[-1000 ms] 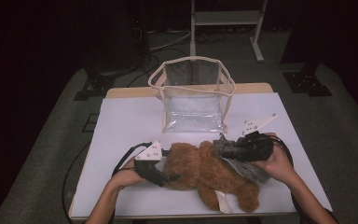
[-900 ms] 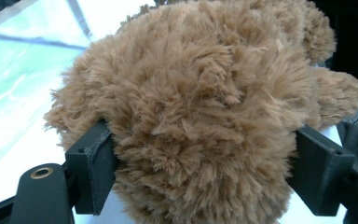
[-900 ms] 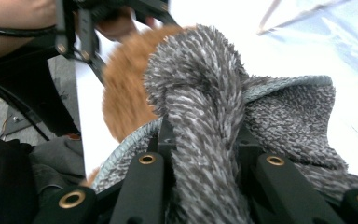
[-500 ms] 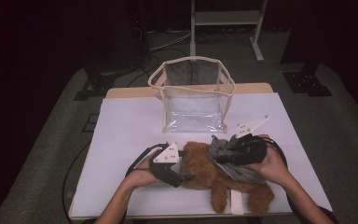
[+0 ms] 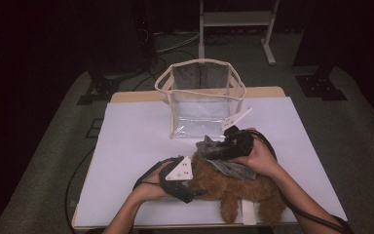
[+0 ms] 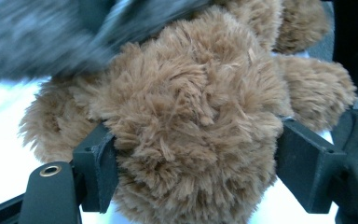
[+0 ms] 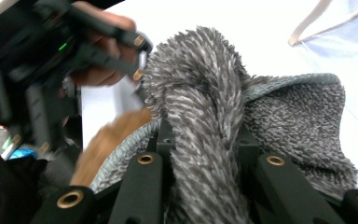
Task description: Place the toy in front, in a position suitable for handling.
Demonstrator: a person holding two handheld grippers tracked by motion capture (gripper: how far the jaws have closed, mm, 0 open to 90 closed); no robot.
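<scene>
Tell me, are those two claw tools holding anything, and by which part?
Left gripper clamps the teddy bear around a rounded furry part, likely its head. Right gripper pinches a raised fold of the grey cloth.

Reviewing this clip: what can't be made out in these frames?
- High view: the brown plush toy's head end is covered by the grey cloth and the right hand.
- Left gripper view: the cloth is blurred; the plush hides the table behind it.
- Right gripper view: the left gripper is blurred.
- High view: the clear bag's contents can't be told.

Bright lit tabletop, dark surroundings, blurry close-ups
</scene>
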